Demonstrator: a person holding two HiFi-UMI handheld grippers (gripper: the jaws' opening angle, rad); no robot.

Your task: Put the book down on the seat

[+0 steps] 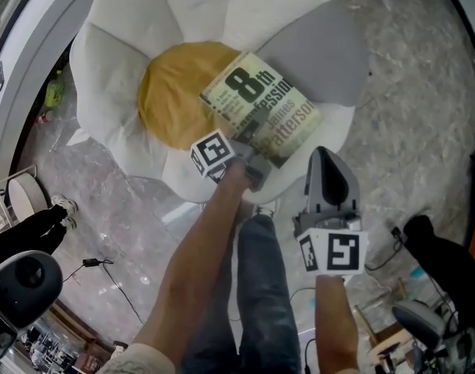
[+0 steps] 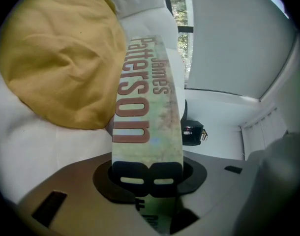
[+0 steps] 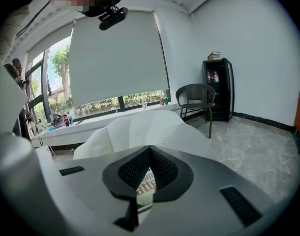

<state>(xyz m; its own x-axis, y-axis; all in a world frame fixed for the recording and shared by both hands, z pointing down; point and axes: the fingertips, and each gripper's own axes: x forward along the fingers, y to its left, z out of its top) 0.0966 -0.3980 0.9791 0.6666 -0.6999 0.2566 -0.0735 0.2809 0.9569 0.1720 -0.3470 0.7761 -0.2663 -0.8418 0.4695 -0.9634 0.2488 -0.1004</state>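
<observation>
Grey at left claw point(image 1: 255, 167), clenches book point(image 1: 261, 104) by near end; holds it long axis straight ahead, over seat point(image 1: 113, 68), just right of seat's yellow centre, contact unclear. At right claw point(image 1: 325, 159), shut, empty, off seat's front, farther.

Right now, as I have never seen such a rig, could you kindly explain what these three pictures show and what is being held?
A person holds a two-jaw gripper in each hand; there is no robot. The head view looks down from the person's head; the other two look along each gripper's jaws. Below is a flower-shaped seat with a yellow centre. The left gripper is clamped on a book over the seat; whether it already rests there is unclear. The right gripper is shut and empty.
</observation>
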